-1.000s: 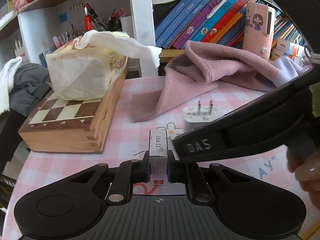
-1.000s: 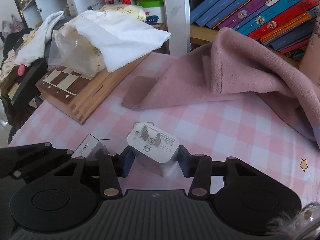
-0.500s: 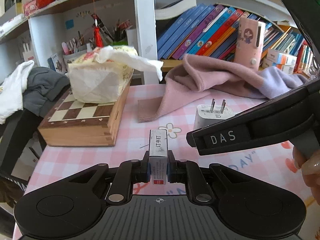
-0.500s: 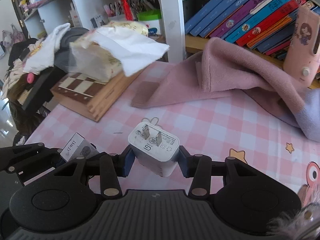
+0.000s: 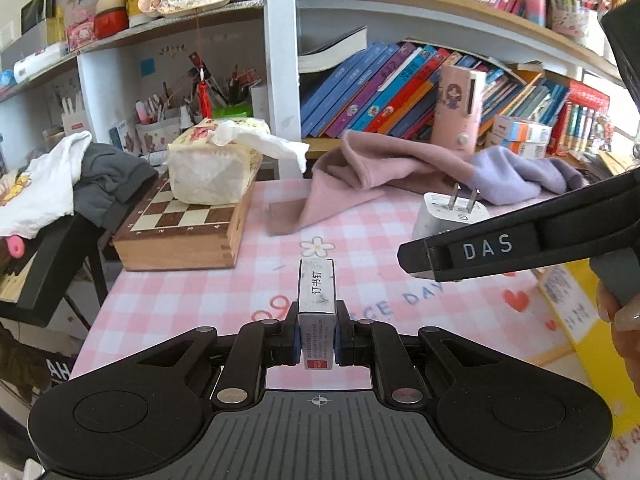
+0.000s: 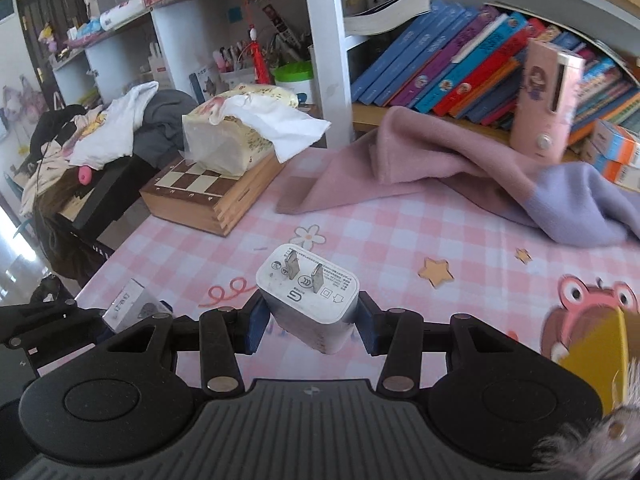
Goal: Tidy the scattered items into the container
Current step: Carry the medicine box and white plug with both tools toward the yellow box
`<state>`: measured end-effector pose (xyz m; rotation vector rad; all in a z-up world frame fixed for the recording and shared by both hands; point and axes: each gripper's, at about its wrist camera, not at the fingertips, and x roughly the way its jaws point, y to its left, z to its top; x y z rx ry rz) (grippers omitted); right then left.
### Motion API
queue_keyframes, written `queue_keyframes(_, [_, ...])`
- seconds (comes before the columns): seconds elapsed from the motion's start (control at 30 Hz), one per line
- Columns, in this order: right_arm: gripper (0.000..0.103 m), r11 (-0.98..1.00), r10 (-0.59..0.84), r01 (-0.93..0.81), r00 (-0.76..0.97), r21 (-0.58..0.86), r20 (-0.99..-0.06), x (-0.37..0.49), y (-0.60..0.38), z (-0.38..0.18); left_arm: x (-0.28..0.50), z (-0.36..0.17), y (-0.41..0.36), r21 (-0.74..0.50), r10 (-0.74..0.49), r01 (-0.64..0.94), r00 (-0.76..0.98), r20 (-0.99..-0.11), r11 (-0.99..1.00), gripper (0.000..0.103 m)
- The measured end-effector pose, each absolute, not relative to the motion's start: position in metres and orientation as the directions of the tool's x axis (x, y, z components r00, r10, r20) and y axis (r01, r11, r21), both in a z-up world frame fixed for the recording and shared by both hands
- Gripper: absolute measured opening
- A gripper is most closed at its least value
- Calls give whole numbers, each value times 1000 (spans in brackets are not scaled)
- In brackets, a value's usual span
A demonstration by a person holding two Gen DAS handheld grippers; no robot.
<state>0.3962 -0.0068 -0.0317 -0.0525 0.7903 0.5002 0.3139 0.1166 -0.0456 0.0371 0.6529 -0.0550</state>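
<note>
staple box: a small box [image 5: 316,300] clamped between the pads of the left tool [image 5: 316,338], lifted clear of the counter [image 5: 192,296]; it points toward 12 o'clock in the left wrist view
charger: a white plug-in charger [image 6: 310,300] pinched in the right tool [image 6: 310,326], prongs up, also off the counter; in the left wrist view it sits at 2 o'clock behind the right tool's dark finger
container: not clearly in view; a yellow edge [image 6: 592,360] at 4 o'clock in the right wrist view may be it, but I cannot tell
progress: both items look picked up and neither is put away yet; carrying and dropping remain; I judge this about midway for these two
left over: no other loose small item shows on the counter
edges: the counter's left edge [image 6: 116,256] falls away at 9 o'clock, just beside the left tool
obstacles: chess box [image 5: 184,232] with a tissue pack [image 5: 212,172] on it at 10 o'clock; pink cloth [image 6: 420,172] at 12 to 2 o'clock, along the bookshelf [image 5: 400,80]
open room: the checked middle of the counter is bare; the two tools are near each other, so they could knock together
</note>
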Motion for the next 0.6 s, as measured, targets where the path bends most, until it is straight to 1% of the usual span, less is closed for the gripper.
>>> queue_keyframes(0.23, [44, 882, 426, -442, 605, 161, -673, 348, -20, -20, 271, -27, 114, -22, -106, 114, 809, -579, 993, 13])
queue_keyframes(0.6, [44, 861, 457, -485, 607, 153, -651, 254, -33, -2, 202, -9, 118, -73, -166, 153, 797, -581, 986, 13])
